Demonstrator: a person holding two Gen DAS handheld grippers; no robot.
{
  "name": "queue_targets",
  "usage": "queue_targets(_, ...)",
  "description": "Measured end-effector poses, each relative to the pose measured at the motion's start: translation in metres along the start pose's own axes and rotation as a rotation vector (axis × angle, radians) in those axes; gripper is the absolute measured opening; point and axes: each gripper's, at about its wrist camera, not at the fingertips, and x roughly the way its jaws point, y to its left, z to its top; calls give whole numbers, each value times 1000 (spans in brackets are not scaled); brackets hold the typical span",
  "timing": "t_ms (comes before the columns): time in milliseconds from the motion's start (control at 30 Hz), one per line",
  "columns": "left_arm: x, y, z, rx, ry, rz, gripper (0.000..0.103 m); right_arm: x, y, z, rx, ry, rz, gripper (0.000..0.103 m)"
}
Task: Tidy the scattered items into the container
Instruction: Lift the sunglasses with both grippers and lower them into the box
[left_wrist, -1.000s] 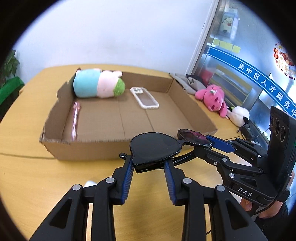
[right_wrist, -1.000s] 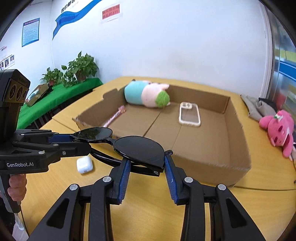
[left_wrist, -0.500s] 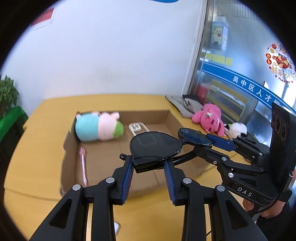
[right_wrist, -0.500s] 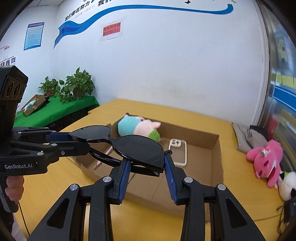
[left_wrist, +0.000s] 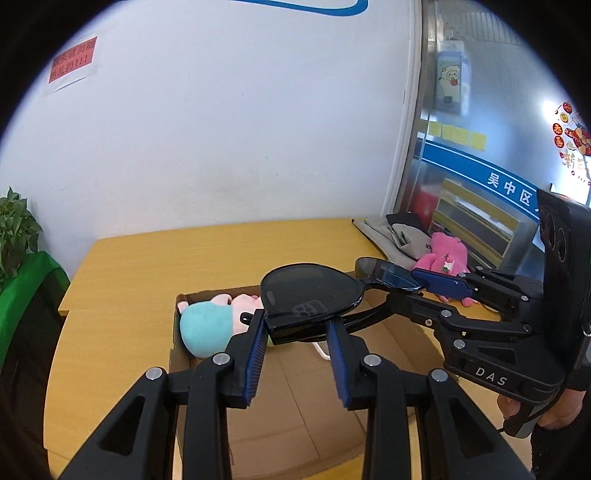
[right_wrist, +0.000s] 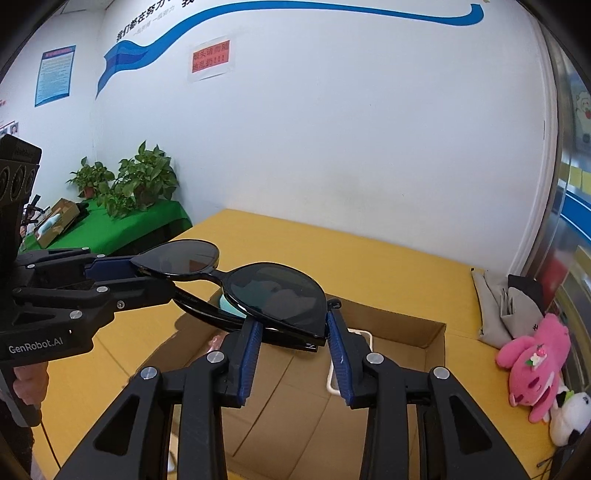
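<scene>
My left tongs (left_wrist: 297, 328) clamp one lens of the sunglasses (left_wrist: 310, 295), my right tongs (right_wrist: 293, 332) clamp the other, both tilted downward, side by side, a hand (right_wrist: 31, 380) gripping each handle.

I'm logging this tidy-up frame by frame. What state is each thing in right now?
sunglasses: folded, held in the air over the box by both grippers
left gripper: shut on one lens end
right gripper: shut on the other lens end
cardboard box: open-topped
blue-and-pink plush: lying in the box
pink plush: lying on the table, outside the box
</scene>
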Motion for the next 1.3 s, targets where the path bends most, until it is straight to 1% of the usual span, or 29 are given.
queue_targets(133,25,12,0,0,45,-22,30,26,-10,-1,25,29,5,38)
queue_targets(333,78,36,-16,-55,150,-64,30,75,-20,-19,40,116,15,36)
queue_targets(600,141,61,-52,-113,308,-63,29,156,-30,-55,55,314,51,35)
queue_targets(800,181,77,-71,-169,425,-58,29,203,-38,-78,103,455,73,35)
queue_targets(867,194,81,-76,-187,470,-57,29,215,-33,-82,110,499,76,35)
queue_targets(1000,212,84,-83,-207,525,-46,28,236,-36,-93,126,570,85,35)
queue_targets(1133,219,86,-90,-226,557,-35,28,244,-35,-99,114,607,82,34)
queue_targets(1300,221,89,-99,-244,584,-25,28,246,-34,-107,99,632,81,33)
